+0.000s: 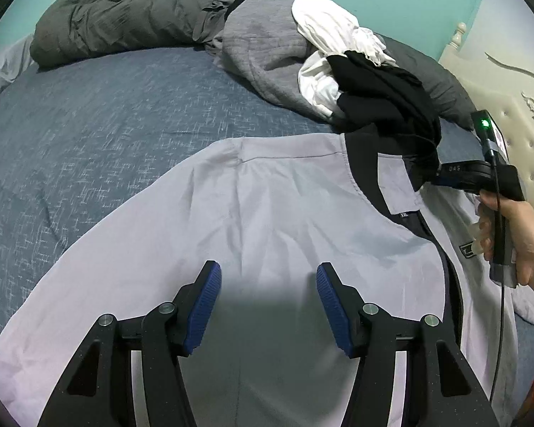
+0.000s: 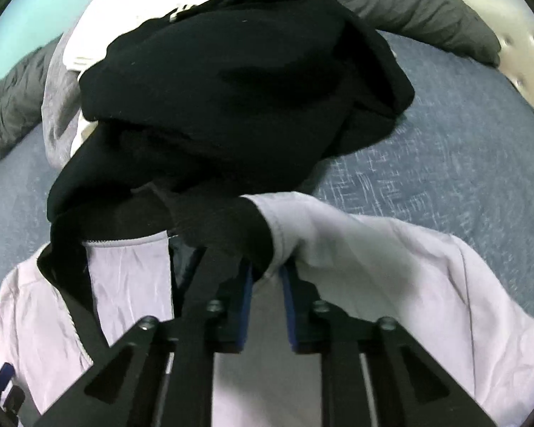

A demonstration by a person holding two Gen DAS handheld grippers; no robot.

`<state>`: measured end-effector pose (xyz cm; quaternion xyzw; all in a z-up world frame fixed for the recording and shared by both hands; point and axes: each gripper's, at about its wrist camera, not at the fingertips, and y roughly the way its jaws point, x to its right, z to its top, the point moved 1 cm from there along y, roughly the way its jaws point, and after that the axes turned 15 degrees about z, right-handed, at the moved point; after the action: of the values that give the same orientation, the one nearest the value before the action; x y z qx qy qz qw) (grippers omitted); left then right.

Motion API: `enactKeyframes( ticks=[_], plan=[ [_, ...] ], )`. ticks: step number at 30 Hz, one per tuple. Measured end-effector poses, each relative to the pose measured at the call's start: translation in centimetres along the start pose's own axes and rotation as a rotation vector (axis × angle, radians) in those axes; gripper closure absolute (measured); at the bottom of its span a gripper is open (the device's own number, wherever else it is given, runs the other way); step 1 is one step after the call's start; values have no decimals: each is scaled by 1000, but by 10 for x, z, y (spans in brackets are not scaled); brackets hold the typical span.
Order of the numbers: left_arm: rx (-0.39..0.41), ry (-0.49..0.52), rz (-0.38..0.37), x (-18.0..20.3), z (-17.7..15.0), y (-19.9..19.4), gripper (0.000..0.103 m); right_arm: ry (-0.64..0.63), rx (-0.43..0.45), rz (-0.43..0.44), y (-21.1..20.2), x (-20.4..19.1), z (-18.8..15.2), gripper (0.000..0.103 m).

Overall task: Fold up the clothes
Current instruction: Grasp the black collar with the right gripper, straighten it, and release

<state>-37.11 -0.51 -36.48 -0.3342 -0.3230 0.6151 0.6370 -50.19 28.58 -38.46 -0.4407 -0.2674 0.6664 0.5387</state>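
Observation:
A pale lilac jacket (image 1: 274, 206) with black trim lies spread on the blue bed cover (image 1: 106, 124). In the left wrist view my left gripper (image 1: 268, 270) hangs open just above the jacket's body, with nothing between its blue pads (image 1: 204, 306). A hand holds my right gripper (image 1: 441, 178) at the jacket's upper right, by the black collar. In the right wrist view that right gripper (image 2: 267, 272) is shut on the jacket (image 2: 356, 249), where a black band (image 2: 224, 224) meets the pale cloth. Its fingertips are partly buried in the fabric.
A heap of black (image 1: 381, 89), white (image 1: 327, 25) and grey (image 1: 263, 42) clothes lies just beyond the jacket's collar. A dark grey duvet (image 1: 117, 17) is bunched at the back left. A cream headboard (image 1: 509, 82) stands at the right. The black garment (image 2: 231, 89) overhangs the collar.

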Motion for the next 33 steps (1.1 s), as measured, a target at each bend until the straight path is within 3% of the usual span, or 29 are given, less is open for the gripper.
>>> enactKeyframes(
  ticks=[15, 24, 30, 33],
  plan=[
    [4, -10, -34, 5, -10, -11, 43, -77, 66, 159, -48, -7, 3, 94],
    [14, -56, -55, -12, -32, -25, 43, -147, 66, 352, -86, -16, -10, 94],
    [15, -75, -73, -21, -48, -30, 42, -145, 17, 539, -94, -8, -6, 94],
    [19, -76, -70, -21, -50, -28, 42, -148, -17, 503, -76, -12, -6, 94]
  ],
)
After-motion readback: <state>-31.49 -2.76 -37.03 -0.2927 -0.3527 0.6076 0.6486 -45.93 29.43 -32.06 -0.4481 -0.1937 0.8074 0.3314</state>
